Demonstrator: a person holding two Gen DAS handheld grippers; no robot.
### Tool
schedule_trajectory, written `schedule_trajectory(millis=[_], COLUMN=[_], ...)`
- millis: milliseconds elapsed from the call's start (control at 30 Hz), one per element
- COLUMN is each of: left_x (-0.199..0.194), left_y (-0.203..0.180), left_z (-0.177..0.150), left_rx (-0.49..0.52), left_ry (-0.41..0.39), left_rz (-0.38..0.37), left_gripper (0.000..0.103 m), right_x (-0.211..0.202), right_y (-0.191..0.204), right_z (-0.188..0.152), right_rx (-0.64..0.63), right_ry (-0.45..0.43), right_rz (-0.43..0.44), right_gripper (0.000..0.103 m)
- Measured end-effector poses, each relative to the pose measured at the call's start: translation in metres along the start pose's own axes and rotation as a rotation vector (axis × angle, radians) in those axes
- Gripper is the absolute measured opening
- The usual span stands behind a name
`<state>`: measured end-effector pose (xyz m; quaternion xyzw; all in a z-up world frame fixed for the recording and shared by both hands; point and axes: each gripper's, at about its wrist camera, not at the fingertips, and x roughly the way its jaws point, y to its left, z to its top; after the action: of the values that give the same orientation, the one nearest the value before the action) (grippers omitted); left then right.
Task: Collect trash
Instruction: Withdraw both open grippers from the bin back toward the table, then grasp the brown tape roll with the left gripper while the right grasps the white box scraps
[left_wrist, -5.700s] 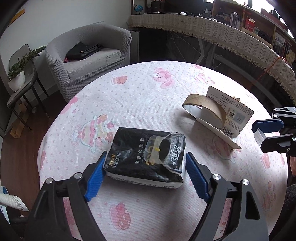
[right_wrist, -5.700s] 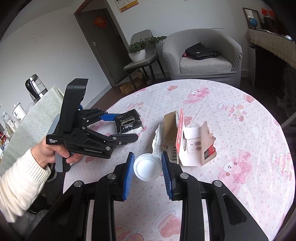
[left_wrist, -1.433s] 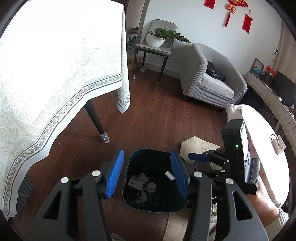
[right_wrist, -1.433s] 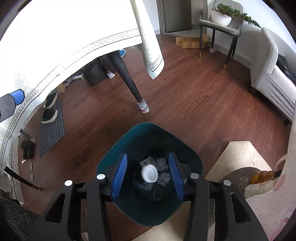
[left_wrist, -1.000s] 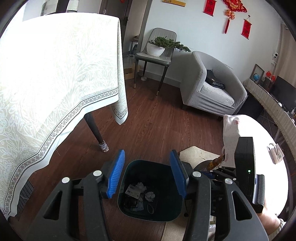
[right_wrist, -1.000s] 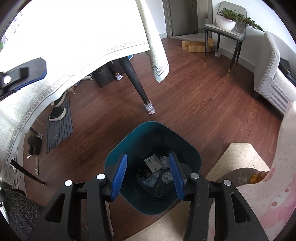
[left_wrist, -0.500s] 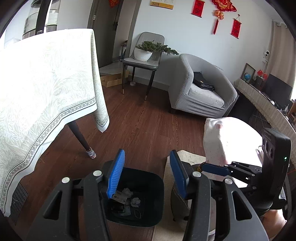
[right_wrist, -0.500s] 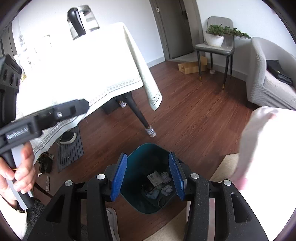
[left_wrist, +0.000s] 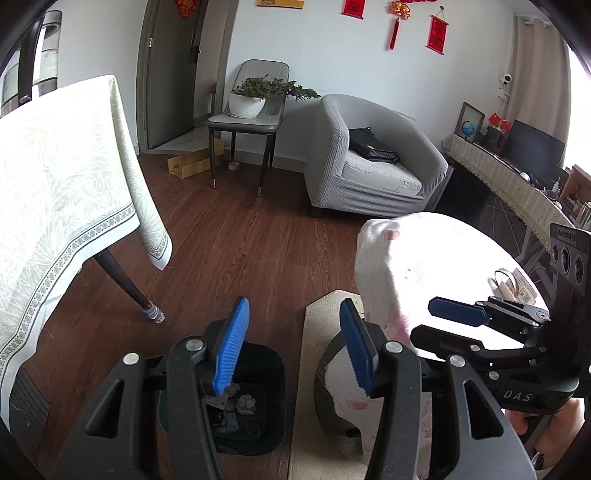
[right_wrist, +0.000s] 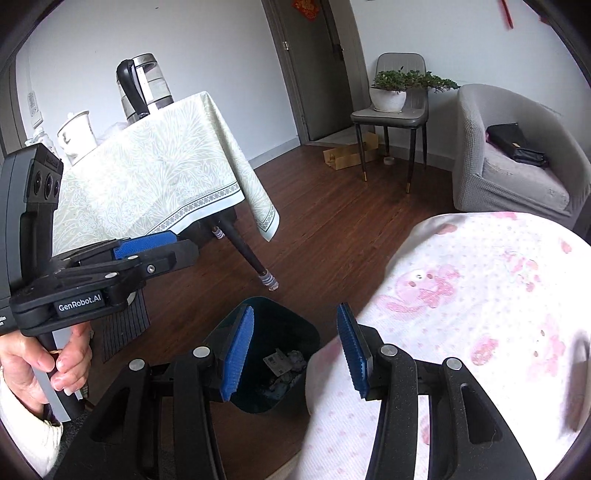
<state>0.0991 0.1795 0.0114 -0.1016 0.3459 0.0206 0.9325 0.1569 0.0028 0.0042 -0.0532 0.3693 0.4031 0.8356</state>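
From where I sit, the round table (right_wrist: 480, 295) with its pink-print cloth fills the lower right of the right wrist view, and its far side runs out of frame; in the left wrist view glare washes out most of its top, so the cardboard scraps (left_wrist: 515, 286) near its right edge are only pale shapes to me. The dark teal bin (right_wrist: 273, 354) stands on the wood floor just beside the table's edge, with the table hiding its right side and my right gripper's fingers covering its near rim. Crumpled paper and a printed card (right_wrist: 276, 363) lie at its bottom, though I cannot read the print. My left gripper (left_wrist: 291, 349) hangs above the bin with both blue pads wide apart and nothing between them. My right gripper (right_wrist: 293, 350) is also spread and empty, tilted down over the bin and the table's edge. In the right wrist view my left hand (right_wrist: 55, 363) wraps the handle, fingers curled, under a body marked "GenRobot.AI"; the other body shows "DAS".
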Motion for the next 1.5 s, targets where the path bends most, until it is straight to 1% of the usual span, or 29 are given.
schedule_trajectory(millis=[567, 700, 767, 800, 833, 900, 967, 1033, 1100, 1133, 1200, 1233, 1300, 1400, 1500], left_x=[0.028, 0.032, 0.032, 0.032, 0.033, 0.037, 0.042, 0.046, 0.051, 0.053, 0.056, 0.057, 0.061, 0.065, 0.074], left_y=[-0.091, -0.110, -0.122, -0.129, -0.135, -0.148, -0.162, -0.174, -0.184, -0.189, -0.202, -0.207, -0.221, -0.237, -0.259], left_z=[-0.001, -0.001, 0.000, 0.001, 0.001, 0.001, 0.000, 0.000, 0.002, 0.003, 0.005, 0.006, 0.010, 0.014, 0.019], left_rx=[0.081, 0.087, 0.108, 0.118, 0.132, 0.157, 0.199, 0.227, 0.238, 0.249, 0.297, 0.323, 0.372, 0.443, 0.507], left_ry=[0.016, 0.029, 0.026, 0.029, 0.035, 0.056, 0.063, 0.072, 0.083, 0.086, 0.085, 0.087, 0.088, 0.084, 0.089], left_rz=[-0.091, -0.150, -0.170, -0.190, -0.214, -0.263, -0.269, -0.279, -0.305, -0.313, -0.328, -0.336, -0.349, -0.375, -0.400], left_gripper=[0.063, 0.065, 0.066, 0.070, 0.075, 0.079, 0.079, 0.079, 0.079, 0.081, 0.085, 0.087, 0.088, 0.091, 0.091], right_x=[-0.079, -0.095, -0.104, -0.110, -0.115, -0.129, -0.140, -0.148, -0.154, -0.156, -0.159, -0.161, -0.165, -0.172, -0.177], right_y=[-0.078, -0.094, -0.102, -0.107, -0.111, -0.119, -0.126, -0.136, -0.146, -0.149, -0.156, -0.159, -0.165, -0.176, -0.190], right_z=[-0.031, -0.043, -0.049, -0.052, -0.054, -0.060, -0.066, -0.073, -0.078, -0.080, -0.084, -0.087, -0.091, -0.098, -0.106], right_rx=[0.072, 0.077, 0.076, 0.077, 0.080, 0.077, 0.070, 0.091, 0.112, 0.119, 0.142, 0.147, 0.158, 0.192, 0.233], right_ry=[-0.072, -0.083, -0.093, -0.100, -0.107, -0.127, -0.130, -0.132, -0.125, -0.125, -0.122, -0.120, -0.116, -0.115, -0.113], right_rz=[-0.149, -0.209, -0.259, -0.275, -0.291, -0.328, -0.352, -0.348, -0.351, -0.353, -0.347, -0.347, -0.358, -0.344, -0.329], right_gripper=[0.048, 0.048, 0.048, 0.048, 0.049, 0.061, 0.062, 0.062, 0.062, 0.062, 0.058, 0.057, 0.056, 0.054, 0.053])
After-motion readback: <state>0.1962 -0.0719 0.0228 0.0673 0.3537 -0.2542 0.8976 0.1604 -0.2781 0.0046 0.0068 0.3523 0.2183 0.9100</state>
